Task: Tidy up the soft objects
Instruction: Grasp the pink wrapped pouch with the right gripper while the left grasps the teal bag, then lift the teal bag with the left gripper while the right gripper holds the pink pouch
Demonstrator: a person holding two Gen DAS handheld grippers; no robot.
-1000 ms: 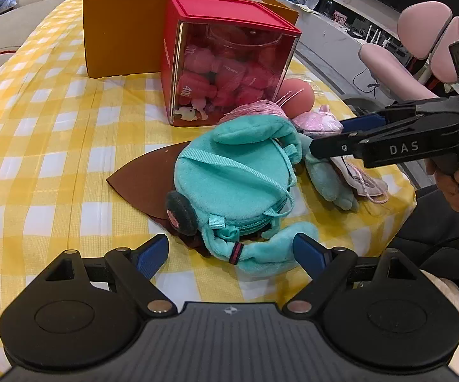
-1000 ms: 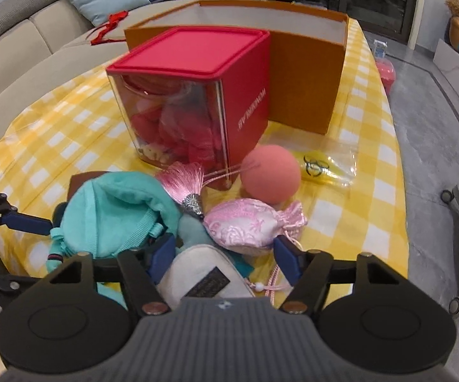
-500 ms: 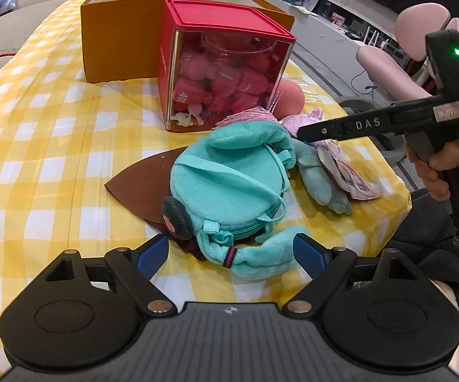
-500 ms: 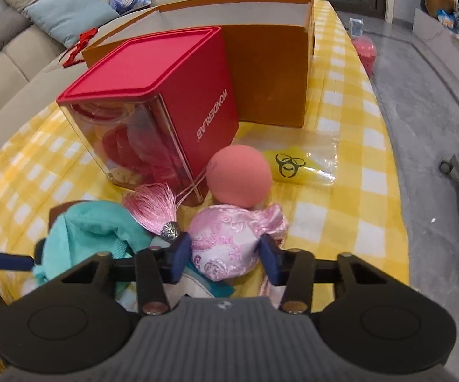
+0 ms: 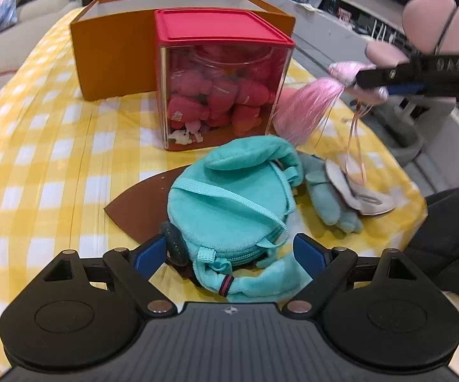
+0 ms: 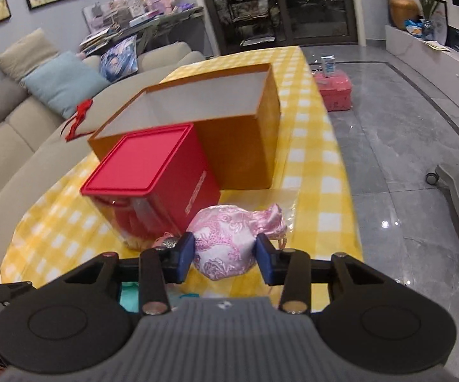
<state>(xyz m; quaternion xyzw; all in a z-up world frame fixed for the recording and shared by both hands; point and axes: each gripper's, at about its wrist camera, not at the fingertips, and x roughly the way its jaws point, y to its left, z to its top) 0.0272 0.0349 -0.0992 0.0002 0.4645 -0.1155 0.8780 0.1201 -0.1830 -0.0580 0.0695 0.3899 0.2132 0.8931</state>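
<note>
Pouch [image 6: 229,242] hangs clamped in right gripper [image 6: 225,252] above table [image 6: 318,187]; left gripper [image 5: 229,251] gapes around plush [image 5: 229,203].

Both wrist views close — share red box [image 5: 219,76] [image 6: 153,172].

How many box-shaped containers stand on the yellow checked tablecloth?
2. The open orange cardboard box stands at the far side. The clear plastic cube with red lid, full of pink soft toys, stands directly in front of it. Others may be hidden.
</note>
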